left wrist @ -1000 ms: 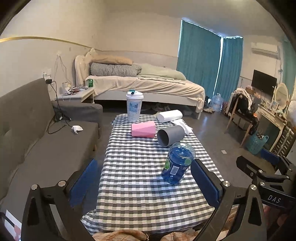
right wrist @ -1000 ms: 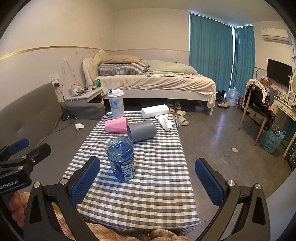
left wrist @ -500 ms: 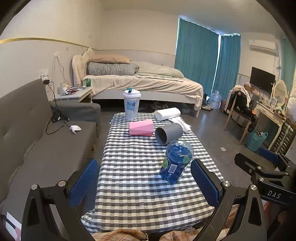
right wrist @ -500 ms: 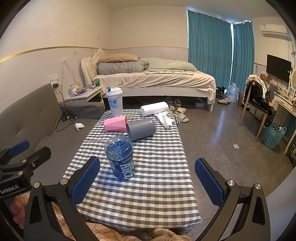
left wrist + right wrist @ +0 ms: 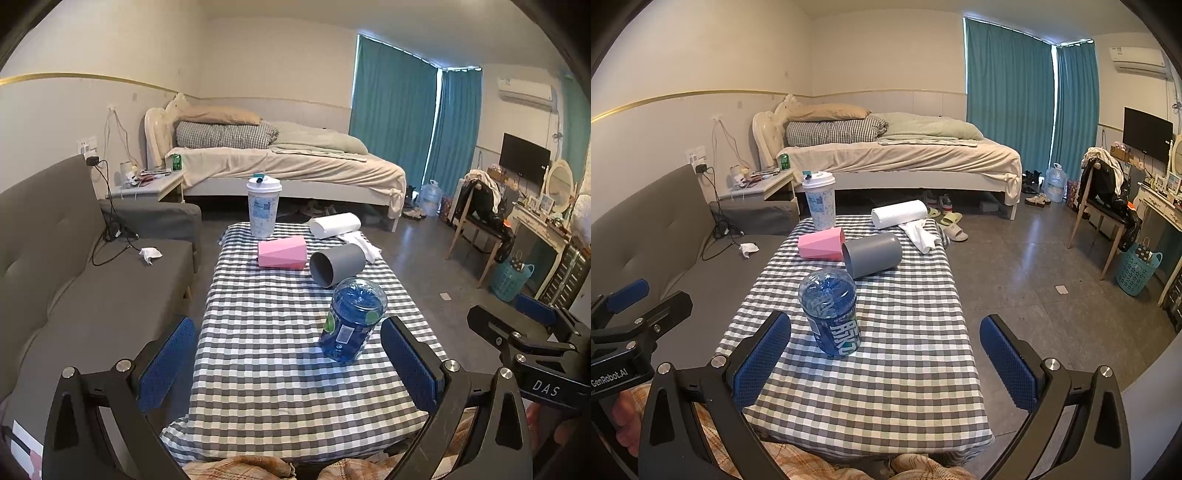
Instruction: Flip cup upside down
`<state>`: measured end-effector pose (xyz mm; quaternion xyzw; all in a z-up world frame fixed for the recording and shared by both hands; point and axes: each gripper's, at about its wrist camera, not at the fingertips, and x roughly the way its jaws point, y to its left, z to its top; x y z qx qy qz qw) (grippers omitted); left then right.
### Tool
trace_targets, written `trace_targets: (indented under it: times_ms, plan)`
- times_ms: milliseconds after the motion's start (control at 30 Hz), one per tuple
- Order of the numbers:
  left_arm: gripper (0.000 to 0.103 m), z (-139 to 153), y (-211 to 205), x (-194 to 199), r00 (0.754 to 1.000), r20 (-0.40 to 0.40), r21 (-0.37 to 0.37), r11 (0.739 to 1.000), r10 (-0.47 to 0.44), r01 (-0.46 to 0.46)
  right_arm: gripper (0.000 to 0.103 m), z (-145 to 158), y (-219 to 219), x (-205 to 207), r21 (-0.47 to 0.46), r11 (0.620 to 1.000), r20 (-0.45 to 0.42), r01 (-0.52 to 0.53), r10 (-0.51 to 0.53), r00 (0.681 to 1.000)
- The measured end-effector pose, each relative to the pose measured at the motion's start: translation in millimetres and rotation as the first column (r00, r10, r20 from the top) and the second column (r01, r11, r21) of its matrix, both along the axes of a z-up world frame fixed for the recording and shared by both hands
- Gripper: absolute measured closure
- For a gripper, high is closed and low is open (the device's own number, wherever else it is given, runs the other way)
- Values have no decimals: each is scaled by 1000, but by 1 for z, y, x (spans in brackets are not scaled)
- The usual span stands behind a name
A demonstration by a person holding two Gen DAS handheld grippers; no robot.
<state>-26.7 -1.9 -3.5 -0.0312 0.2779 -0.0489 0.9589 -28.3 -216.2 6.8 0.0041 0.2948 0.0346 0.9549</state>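
Note:
A blue translucent cup (image 5: pixel 352 321) (image 5: pixel 833 314) stands on end on the checked tablecloth (image 5: pixel 258 387), near the front. Behind it a grey cup (image 5: pixel 336 264) (image 5: pixel 873 254) lies on its side with its mouth toward me. A pink cup (image 5: pixel 282 252) (image 5: pixel 822 248) lies on its side next to it. My left gripper (image 5: pixel 286 330) is open and empty over the table's front edge, the blue cup just inside its right finger. My right gripper (image 5: pixel 884 325) is open and empty too, the blue cup near its left finger.
A white lidded tumbler (image 5: pixel 264 208) and a paper roll (image 5: pixel 334 225) with a crumpled tissue stand at the table's far end. A grey sofa (image 5: pixel 92 295) runs along the left. Bare floor (image 5: pixel 1052 277) lies to the right, with a chair (image 5: pixel 1108 206) beyond it.
Both views have drifted only slightly. Nothing on the table has moved, and both grippers stay open.

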Motion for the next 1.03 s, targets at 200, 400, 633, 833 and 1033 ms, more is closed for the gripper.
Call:
trace_targets:
  times_ms: [200, 400, 633, 833, 1033]
  plan:
    - [0, 0, 0, 0, 1000, 0, 0, 1000, 0, 0, 0, 0, 0, 0, 0, 1000, -1, 1, -1, 1000]
    - [0, 0, 0, 0, 1000, -1, -1, 1000, -1, 1, 0, 0, 0, 0, 0, 1000, 0, 0, 0, 1000]
    - [0, 0, 0, 0, 1000, -1, -1, 1000, 0, 0, 0, 0, 0, 0, 1, 1000, -1, 1, -1, 1000]
    - [0, 0, 0, 0, 1000, -1, 0, 1000, 0, 0, 0, 0, 0, 0, 1, 1000, -1, 1, -1, 1000]
    - [0, -6, 2, 1, 1000, -16, -8, 1000, 5, -5, 0, 0, 0, -1, 3, 1000, 0, 1, -1, 1000]
